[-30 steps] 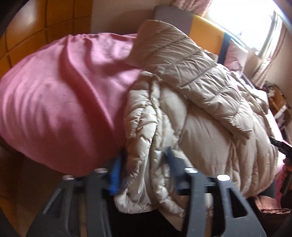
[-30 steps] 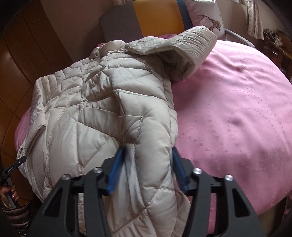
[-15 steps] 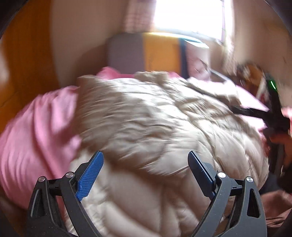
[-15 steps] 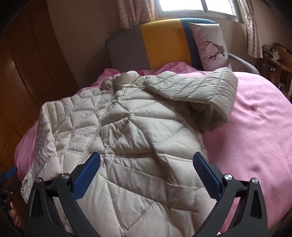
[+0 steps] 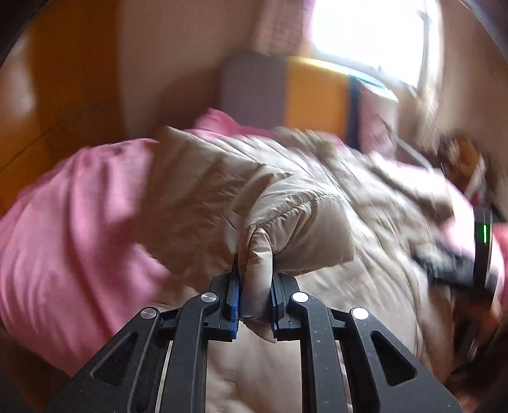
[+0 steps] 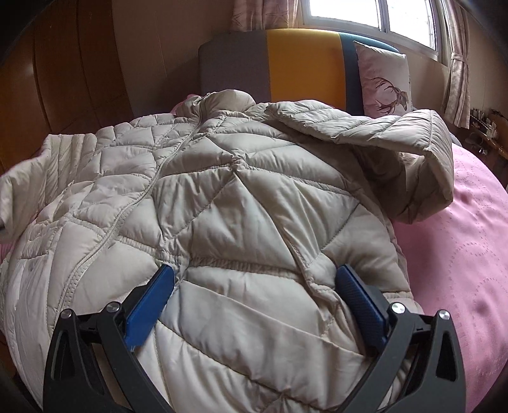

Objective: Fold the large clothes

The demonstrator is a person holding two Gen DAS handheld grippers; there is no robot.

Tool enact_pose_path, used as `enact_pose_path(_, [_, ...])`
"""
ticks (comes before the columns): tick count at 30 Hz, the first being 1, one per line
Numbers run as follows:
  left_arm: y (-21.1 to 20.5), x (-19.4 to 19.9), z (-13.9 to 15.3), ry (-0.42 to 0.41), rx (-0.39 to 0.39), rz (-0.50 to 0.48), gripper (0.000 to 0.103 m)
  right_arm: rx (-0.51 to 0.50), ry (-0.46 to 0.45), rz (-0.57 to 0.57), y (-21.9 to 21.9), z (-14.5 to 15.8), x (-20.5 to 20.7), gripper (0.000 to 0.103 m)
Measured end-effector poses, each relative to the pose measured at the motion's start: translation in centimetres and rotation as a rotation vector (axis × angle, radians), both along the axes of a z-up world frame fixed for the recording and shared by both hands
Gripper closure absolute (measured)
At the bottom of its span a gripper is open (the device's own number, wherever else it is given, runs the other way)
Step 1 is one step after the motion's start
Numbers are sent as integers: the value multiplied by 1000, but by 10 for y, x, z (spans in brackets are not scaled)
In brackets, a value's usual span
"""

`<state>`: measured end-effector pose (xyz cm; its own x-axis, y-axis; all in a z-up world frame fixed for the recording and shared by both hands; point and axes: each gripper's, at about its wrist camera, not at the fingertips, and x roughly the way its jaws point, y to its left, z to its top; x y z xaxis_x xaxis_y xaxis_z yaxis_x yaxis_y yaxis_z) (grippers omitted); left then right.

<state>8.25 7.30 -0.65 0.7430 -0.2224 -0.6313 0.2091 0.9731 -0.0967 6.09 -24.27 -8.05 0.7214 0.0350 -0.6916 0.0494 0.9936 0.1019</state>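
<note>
Left tongs (image 5: 255, 297) now clenched on a sleeve cuff of the beige quilted puffer jacket (image 6: 228, 203); half a second ago spread wide.

Right tongs (image 6: 254, 297) released as before, just over the hem. Lying lengthwise on the pink bedspread (image 6: 457, 254), collar toward the grey-yellow-blue headboard (image 6: 285, 66).

A home bedroom: a bed (image 6: 460, 270) under a pink cover, padded headboard (image 6: 285, 63) at 12 o'clock, deer pillow (image 6: 384, 82) and curtained window (image 6: 365, 12) at 1 o'clock.
</note>
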Motion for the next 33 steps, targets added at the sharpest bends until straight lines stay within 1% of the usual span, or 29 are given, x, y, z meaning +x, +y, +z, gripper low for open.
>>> enact_pose_path(3, [57,8,22,-21,-91,134,89,-2,-3,0,1,0,1,2])
enact_pose_path(5, [90,13,30,-36,-115,219,89,-4,-4,0,1,0,1,2])
enact_pose_path(7, [124,21,34,-50,-119,299,90,-6,-7,-1,1,0,-1,2])
enact_pose_path(10, [169,33,31,-33,-152,392,90,-10,-9,-1,1,0,-2,2])
enact_pose_path(11, [187,39,26,-24,-159,432,89,-10,-9,-1,1,1,-2,2])
enact_pose_path(13, [209,48,17,3,-161,488,90,-11,-9,-1,1,1,-2,2])
enact_pose_path(16, [246,59,-3,62,-170,548,89,-14,-9,-1,1,0,-2,2])
enact_pose_path(18, [262,67,-13,110,-149,602,76,-17,-9,-2,2,0,-2,2])
enact_pose_path(19, [270,66,-17,128,-139,664,57,-17,-10,-2,2,0,-2,2])
enact_pose_path(20, [278,62,-18,134,-133,717,35,-17,-10,-2,1,0,-2,2])
enact_pose_path(21, [285,54,-16,118,-145,786,24,-17,-10,-2,2,0,-2,2])
enact_pose_path(23, [286,38,-12,55,-187,855,24,-21,-8,-4,2,0,-2,2])
enact_pose_path(25, [270,29,-7,22,-201,833,24,-36,-1,-9,4,-1,-1,2])
enact_pose_path(27, [236,25,-2,-20,-191,764,24,-54,4,-14,6,-1,0,2])
enact_pose_path(28, [214,24,0,-38,-193,708,24,-58,7,-17,7,-2,0,2])
enact_pose_path(31, [146,36,-4,-70,-216,534,19,-81,37,-27,9,-2,5,2])
enact_pose_path(33, [94,56,-14,-15,-180,389,19,-89,66,-27,10,2,8,2])
